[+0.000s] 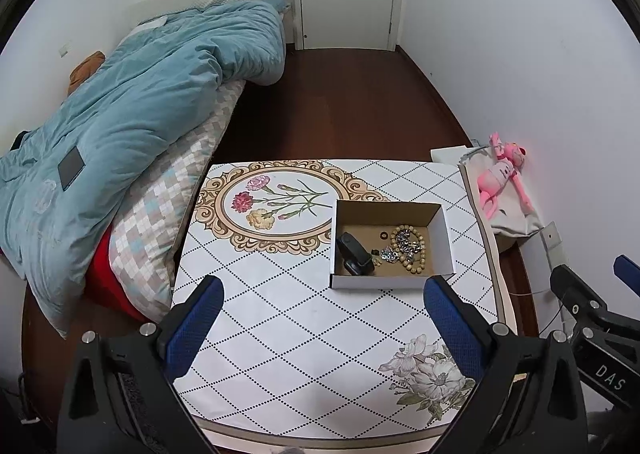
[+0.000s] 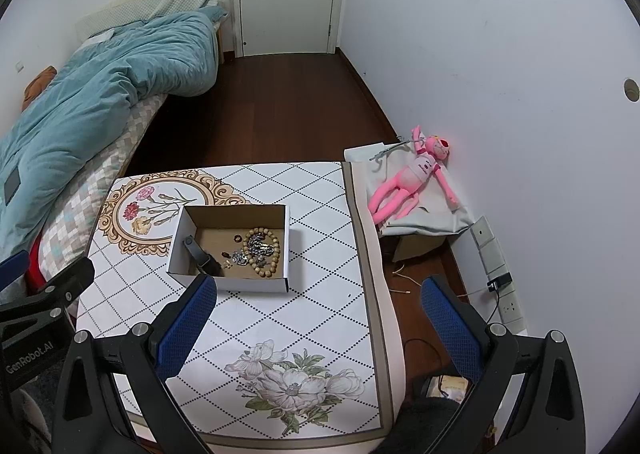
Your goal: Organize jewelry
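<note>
We hold the left gripper (image 1: 324, 294) with jaws spread wide, gripping nothing, above the table (image 1: 304, 334) just short of the cardboard box (image 1: 380, 281). Our right gripper (image 2: 320, 298) is equally wide apart and empty, its left pad nearest the box's front corner. Inside the box lie a bead bracelet (image 1: 414, 248), small jewelry pieces (image 1: 390, 254) and a black case (image 1: 352, 252).

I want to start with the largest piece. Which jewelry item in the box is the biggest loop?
The wooden bead bracelet, at the right end of the cardboard box. Its tan beads ring the sparkly metal pieces, far wider than the small dark ring.
</note>
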`<state>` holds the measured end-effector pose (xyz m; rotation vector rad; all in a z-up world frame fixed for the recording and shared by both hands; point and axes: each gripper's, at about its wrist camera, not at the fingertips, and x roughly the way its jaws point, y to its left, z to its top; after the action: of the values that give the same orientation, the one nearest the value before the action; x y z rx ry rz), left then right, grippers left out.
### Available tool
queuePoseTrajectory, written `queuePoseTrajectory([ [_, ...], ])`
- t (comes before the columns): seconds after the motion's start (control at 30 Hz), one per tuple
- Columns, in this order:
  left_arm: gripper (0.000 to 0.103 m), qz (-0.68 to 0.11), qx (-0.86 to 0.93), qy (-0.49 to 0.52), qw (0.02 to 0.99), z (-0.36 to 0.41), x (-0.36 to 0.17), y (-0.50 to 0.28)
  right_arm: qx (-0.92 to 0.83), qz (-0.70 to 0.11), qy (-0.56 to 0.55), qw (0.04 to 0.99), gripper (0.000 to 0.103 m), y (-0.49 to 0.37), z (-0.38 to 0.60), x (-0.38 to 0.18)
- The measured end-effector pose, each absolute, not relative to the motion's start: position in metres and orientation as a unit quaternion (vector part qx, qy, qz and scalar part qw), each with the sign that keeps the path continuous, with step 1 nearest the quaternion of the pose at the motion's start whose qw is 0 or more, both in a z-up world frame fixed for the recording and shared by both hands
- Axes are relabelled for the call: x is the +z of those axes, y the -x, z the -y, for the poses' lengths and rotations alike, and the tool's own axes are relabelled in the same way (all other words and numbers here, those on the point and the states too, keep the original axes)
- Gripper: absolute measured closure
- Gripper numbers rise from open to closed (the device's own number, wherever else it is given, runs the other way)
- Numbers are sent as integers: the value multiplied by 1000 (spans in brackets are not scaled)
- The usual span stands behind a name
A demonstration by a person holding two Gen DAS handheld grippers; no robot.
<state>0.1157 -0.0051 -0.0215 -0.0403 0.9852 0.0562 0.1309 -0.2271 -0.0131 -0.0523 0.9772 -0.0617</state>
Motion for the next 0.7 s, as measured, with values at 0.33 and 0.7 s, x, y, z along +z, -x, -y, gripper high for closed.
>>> queuePoseTrajectory([
  [0.33, 1, -481, 23, 23, 876, 5, -29, -114, -28, -476, 28, 878, 0, -130, 229, -17],
  [0.7, 1, -488, 23, 27, 872, 3, -34, -115, -26, -481, 34, 876, 0, -131, 228, -19],
])
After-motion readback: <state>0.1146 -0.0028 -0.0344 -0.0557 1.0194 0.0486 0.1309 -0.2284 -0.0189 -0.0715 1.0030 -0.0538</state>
